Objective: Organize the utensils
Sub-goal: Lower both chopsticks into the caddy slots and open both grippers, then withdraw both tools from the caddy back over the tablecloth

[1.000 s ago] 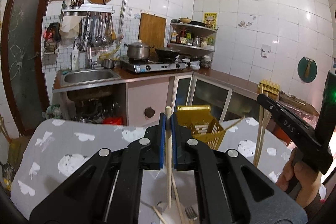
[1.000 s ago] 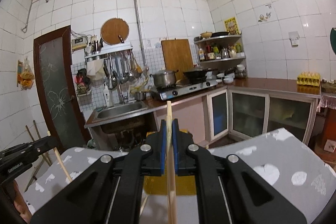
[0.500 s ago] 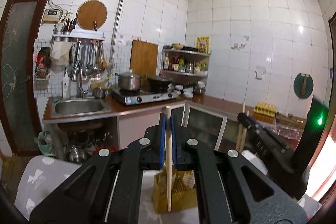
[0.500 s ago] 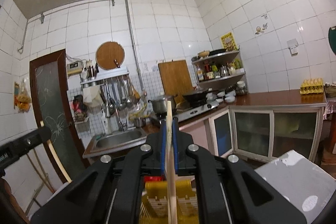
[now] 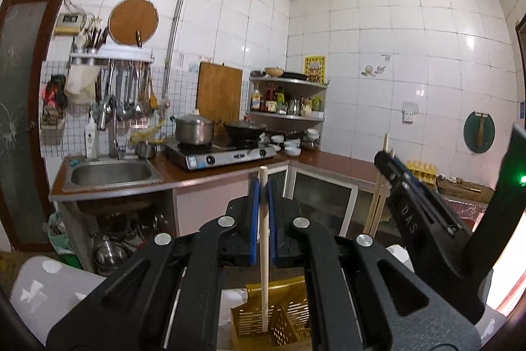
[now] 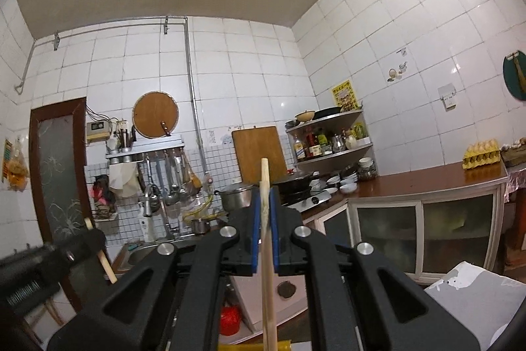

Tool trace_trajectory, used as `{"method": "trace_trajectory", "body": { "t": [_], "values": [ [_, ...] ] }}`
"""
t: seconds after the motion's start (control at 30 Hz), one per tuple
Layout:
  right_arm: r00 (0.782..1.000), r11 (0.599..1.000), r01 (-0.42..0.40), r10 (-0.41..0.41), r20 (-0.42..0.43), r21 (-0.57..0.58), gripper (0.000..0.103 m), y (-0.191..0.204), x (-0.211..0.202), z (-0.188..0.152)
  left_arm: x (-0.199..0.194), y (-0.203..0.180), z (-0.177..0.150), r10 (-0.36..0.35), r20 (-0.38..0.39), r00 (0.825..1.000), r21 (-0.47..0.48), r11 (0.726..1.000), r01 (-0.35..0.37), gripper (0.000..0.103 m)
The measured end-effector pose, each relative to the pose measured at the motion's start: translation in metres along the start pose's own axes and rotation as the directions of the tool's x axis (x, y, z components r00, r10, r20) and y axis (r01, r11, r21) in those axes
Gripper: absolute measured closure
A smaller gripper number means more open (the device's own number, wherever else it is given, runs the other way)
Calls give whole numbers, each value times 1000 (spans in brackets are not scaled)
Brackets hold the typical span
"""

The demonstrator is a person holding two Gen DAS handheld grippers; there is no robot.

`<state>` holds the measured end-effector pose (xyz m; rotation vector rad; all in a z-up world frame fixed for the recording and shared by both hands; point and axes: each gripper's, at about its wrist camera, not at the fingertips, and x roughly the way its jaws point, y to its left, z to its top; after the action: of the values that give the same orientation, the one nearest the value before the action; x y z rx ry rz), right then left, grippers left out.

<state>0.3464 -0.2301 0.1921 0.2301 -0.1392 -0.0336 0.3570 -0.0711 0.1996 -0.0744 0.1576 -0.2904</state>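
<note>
My left gripper (image 5: 263, 186) is shut on a wooden chopstick (image 5: 263, 252) that hangs upright, its lower end inside a yellow slotted utensil basket (image 5: 282, 323) at the bottom of the left wrist view. My right gripper (image 6: 264, 193) is shut on wooden chopsticks (image 6: 268, 278), held upright; the basket's yellow rim (image 6: 253, 346) shows just below. In the left wrist view the right gripper (image 5: 391, 160) appears at the right with its chopsticks (image 5: 376, 206). The left gripper body (image 6: 49, 262) shows at the left of the right wrist view.
The table has a grey cloth with white shapes (image 5: 42, 295) (image 6: 473, 295). Behind stand a sink (image 5: 110, 175), a gas stove with pots (image 5: 220, 150), a corner shelf with bottles (image 5: 289, 107), cabinets (image 6: 424, 229) and an egg tray (image 6: 481, 153).
Both grippers have risen and tilted upward with their chopsticks. The basket has slid to the bottom edge of both views, and the table has mostly dropped out of sight.
</note>
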Motion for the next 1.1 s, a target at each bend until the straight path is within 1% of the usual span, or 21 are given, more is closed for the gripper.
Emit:
{"method": "trace_trajectory", "body": {
  "t": [0.13, 0.23, 0.43, 0.53, 0.6, 0.67, 0.7, 0.73, 0.77, 0.8, 0.83, 0.9, 0.93, 0.97, 1.03, 1.07, 1.1],
  "values": [
    [1000, 999, 14, -14, -6, -31, 97, 6, 7, -17, 20, 9, -23, 15, -35, 999, -2, 1000, -15, 99],
    [999, 999, 23, -24, -30, -49, 97, 6, 12, -32, 34, 15, -41, 12, -77, 997, -17, 1000, -13, 99],
    [993, 996, 41, -49, -110, -75, 97, -3, 18, -60, 48, 30, -69, 35, -148, 988, -32, 999, -40, 99],
    [985, 995, 36, -52, -166, -94, 97, -6, 20, -68, 47, 38, -76, 59, -170, 984, -37, 997, -66, 99],
    [974, 994, 35, -56, -220, -99, 97, -8, 22, -71, 44, 41, -78, 45, -204, 978, -57, 997, -58, 99],
    [963, 995, 43, -66, -260, -95, 96, -11, 21, -71, 34, 45, -77, 57, -211, 976, -60, 996, -71, 99],
    [951, 994, 48, -75, -299, -97, 94, -13, 21, -70, 30, 46, -75, 62, -212, 975, -54, 996, -75, 95],
    [941, 994, 47, -76, -329, -95, 84, -14, 20, -68, 23, 47, -74, 70, -212, 975, -45, 996, -81, 86],
    [937, 995, 49, -77, -340, -89, 67, -16, 15, -65, 16, 48, -73, 79, -209, 975, -39, 995, -89, 79],
    [937, 994, 58, -85, -339, -90, 59, -18, 9, -62, 5, 50, -70, 90, -206, 974, -37, 994, -100, 59],
    [936, 994, 62, -90, -341, -92, 52, -20, 2, -59, -2, 52, -68, 97, -205, 974, -38, 993, -107, 43],
    [929, 994, 53, -84, -360, -93, 52, -22, -9, -54, -23, 59, -65, 118, -199, 973, -38, 991, -128, 34],
    [925, 994, 52, -84, -371, -96, 52, -23, -16, -50, -32, 62, -65, 130, -204, 970, -36, 989, -140, 28],
    [919, 994, 51, -85, -384, -98, 51, -25, -25, -47, -42, 65, -66, 140, -218, 966, -36, 988, -152, 24],
    [912, 994, 49, -84, -401, -96, 49, -28, -38, -43, -57, 70, -68, 170, -233, 957, -35, 983, -183, 12],
    [905, 994, 48, -85, -417, -98, 48, -31, -48, -42, -69, 72, -71, 205, -233, 951, -25, 976, -217, 10],
    [901, 994, 48, -85, -426, -99, 48, -33, -56, -42, -77, 73, -72, 222, -229, 948, -18, 973, -232, 7]
  ]
}}
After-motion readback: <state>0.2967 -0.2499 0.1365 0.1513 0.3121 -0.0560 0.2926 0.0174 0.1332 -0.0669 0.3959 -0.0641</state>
